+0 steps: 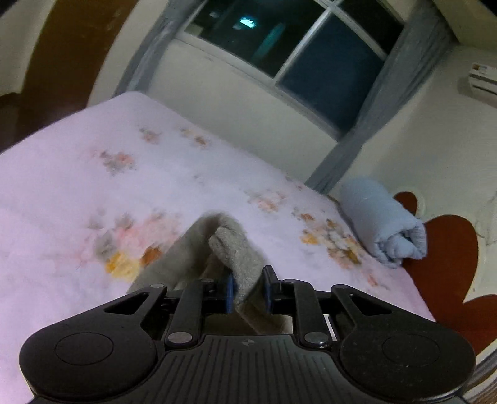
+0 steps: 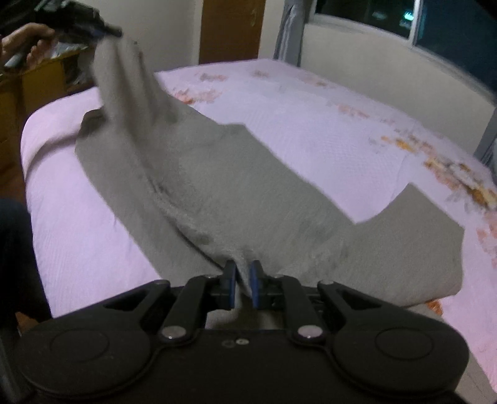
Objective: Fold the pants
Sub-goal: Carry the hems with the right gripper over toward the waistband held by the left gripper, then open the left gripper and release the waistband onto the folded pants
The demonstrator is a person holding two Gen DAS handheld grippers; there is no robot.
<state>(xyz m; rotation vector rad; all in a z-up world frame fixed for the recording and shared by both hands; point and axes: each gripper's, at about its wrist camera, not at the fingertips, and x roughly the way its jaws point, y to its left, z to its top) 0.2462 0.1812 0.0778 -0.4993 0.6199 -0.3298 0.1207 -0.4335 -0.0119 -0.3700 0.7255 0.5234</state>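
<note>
Night bedroom, artificial light.
Pink floral-print bedsheet (image 1: 93, 192) fills centre; dark multi-pane window (image 1: 298, 52) top; brown wooden door (image 2: 231, 29) upper middle.

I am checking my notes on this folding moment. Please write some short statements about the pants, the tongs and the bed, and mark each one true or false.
1. Both tongs grip the pants. True: left tongs and right tongs each pinch grey cloth.
2. The pants lie fully flat. False: one end is lifted by the left tongs, the rest lies on the bed.
3. A rolled blue towel lies on the bed. True.
4. The pants are blue. False: grey.
5. The sheet is plain white. False: pinkish with orange flower prints.
</note>
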